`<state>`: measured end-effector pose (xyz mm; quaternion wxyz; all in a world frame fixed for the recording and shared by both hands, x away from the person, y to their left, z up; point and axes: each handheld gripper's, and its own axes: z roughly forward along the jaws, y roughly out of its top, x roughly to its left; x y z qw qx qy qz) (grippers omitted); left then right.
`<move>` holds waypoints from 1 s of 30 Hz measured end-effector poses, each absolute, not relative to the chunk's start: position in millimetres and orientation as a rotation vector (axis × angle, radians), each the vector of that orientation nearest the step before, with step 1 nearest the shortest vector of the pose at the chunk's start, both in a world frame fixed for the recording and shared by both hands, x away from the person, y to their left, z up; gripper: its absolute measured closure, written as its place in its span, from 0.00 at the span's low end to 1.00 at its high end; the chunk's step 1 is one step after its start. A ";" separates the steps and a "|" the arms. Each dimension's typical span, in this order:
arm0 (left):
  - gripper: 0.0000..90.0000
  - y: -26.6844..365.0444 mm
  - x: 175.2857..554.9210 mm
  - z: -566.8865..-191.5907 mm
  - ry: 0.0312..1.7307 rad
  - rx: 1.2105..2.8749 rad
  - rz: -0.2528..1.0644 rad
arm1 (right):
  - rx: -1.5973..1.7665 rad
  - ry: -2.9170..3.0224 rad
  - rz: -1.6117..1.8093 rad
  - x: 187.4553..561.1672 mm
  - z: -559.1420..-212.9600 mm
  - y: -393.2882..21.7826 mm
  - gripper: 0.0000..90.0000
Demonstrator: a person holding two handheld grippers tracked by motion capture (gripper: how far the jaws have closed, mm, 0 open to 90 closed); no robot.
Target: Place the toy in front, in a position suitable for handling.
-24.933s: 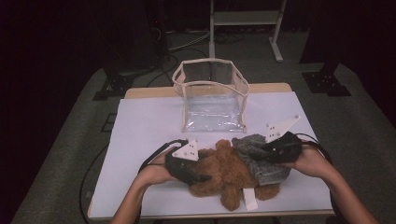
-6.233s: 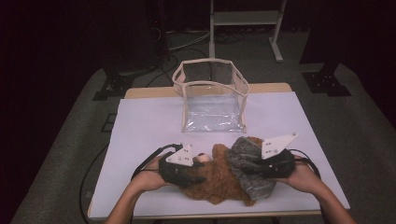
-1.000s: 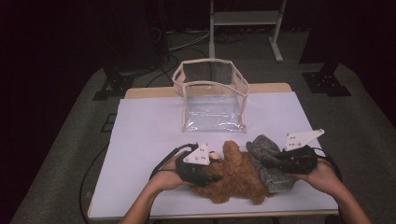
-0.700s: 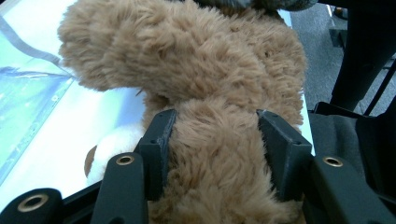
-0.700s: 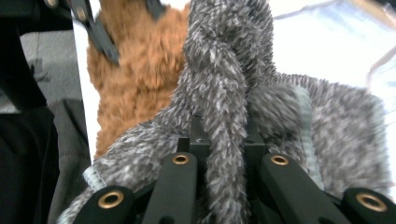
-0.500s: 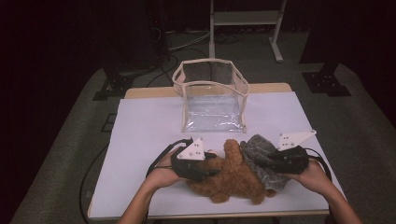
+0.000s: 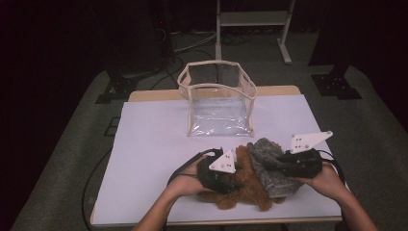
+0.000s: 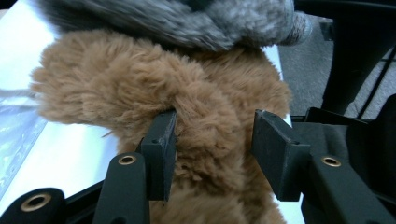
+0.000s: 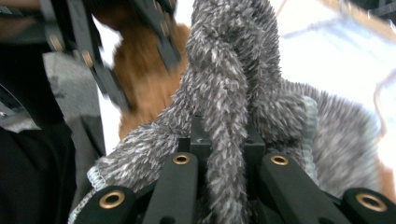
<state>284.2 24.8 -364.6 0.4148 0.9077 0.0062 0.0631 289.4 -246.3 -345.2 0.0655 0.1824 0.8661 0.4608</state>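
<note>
Pinching grey fuzzy cloth (image 9: 224, 93): right tool (image 9: 227, 140) clamped | left tool (image 8: 212, 140) part-open around brown plush toy (image 8: 187, 93) | both near clear bag (image 7: 219, 98)

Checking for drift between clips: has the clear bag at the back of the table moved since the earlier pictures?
No. The clear bag stands at the same spot on the table's far wooden edge, open top upward, as in every earlier high view.

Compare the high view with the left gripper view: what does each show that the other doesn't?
High view alone: the clear bag standing open beyond the toys, and both hands. Left gripper view alone: the left gripper with its pads against the brown plush toy. Shared: the brown toy, the grey fuzzy cloth and the white table.
</note>
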 end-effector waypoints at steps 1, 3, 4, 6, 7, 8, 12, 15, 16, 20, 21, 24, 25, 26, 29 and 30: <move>0.56 24.8 284.2 -364.6 0.016 2.281 0.158 | 0.531 2.610 1.400 289.9 -339.7 -242.6 0.89; 0.55 21.7 282.5 -365.8 0.006 2.287 0.153 | 0.504 2.610 1.390 291.4 -330.4 -232.1 0.89; 0.55 21.1 282.1 -366.4 0.002 2.285 0.153 | 0.490 2.611 1.392 293.0 -327.2 -226.2 0.89; 0.55 20.3 281.6 -367.5 -0.006 2.288 0.157 | 0.462 2.622 1.394 298.4 -323.5 -211.8 0.89; 0.54 20.2 281.4 -367.5 -0.008 2.289 0.159 | 0.459 2.630 1.391 301.0 -323.3 -205.4 0.89; 0.54 20.3 281.4 -367.5 -0.009 2.291 0.160 | 0.455 2.637 1.388 303.2 -323.7 -201.1 0.89; 0.53 23.8 282.8 -369.5 0.001 2.294 0.152 | 0.507 2.701 1.294 315.8 -338.6 -189.1 0.89; 0.51 28.2 284.0 -369.4 0.006 2.289 0.146 | 0.571 2.746 1.290 323.2 -351.3 -195.1 0.90; 0.50 30.6 284.5 -368.4 0.004 2.290 0.145 | 0.583 2.747 1.296 324.4 -354.3 -197.5 0.90; 0.48 47.6 286.1 -361.7 0.034 2.280 0.179 | 0.598 2.745 1.313 323.6 -358.0 -201.2 0.90; 0.48 55.6 287.0 -359.2 0.054 2.264 0.182 | 0.594 2.743 1.308 322.3 -358.3 -202.5 0.90; 0.46 82.7 289.6 -353.8 0.128 2.244 0.228 | 0.590 2.740 1.305 318.6 -358.0 -207.2 0.90; 0.46 89.3 290.6 -353.5 0.147 2.242 0.233 | 0.588 2.735 1.305 317.5 -357.9 -209.5 0.90; 0.45 100.7 292.2 -355.8 0.184 2.249 0.233 | 0.587 2.733 1.305 316.8 -357.8 -211.3 0.90; 0.44 113.4 293.9 -366.6 0.205 2.255 0.169 | 0.591 2.730 1.292 313.6 -358.1 -217.6 0.90; 0.44 116.1 293.4 -371.8 0.199 2.246 0.146 | 0.593 2.732 1.280 312.6 -358.1 -219.1 0.90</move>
